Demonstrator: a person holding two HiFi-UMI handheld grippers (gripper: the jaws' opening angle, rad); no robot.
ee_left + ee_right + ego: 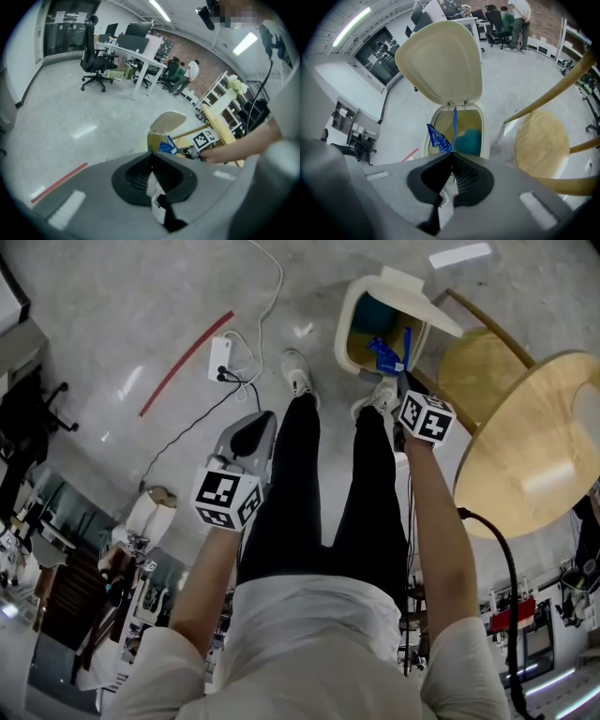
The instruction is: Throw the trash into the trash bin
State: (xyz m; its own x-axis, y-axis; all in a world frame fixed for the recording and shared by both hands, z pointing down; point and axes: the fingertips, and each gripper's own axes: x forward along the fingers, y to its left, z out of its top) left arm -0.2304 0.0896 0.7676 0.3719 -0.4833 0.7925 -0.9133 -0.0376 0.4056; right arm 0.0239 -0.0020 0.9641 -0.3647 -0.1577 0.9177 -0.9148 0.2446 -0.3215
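A cream trash bin [345, 329] stands on the floor with its lid [412, 292] tipped up. My right gripper [401, 367] hangs just over the bin's mouth, shut on a crumpled blue wrapper [384, 354]. In the right gripper view the wrapper [438, 138] sticks out past the jaw tips [451, 153], above the bin [485, 136], which holds something teal [468, 140]. My left gripper [258, 420] is lower left, over the person's left leg. Its jaws [151, 153] meet with nothing between them. The left gripper view also catches the bin [154, 140] and wrapper [167, 148].
A round wooden table [534, 446] and a wooden chair seat [478, 362] stand right of the bin. The person's shoes [296, 371] are just in front of it. A power strip with cables [220, 357] and a red tape line [186, 362] lie on the floor to the left.
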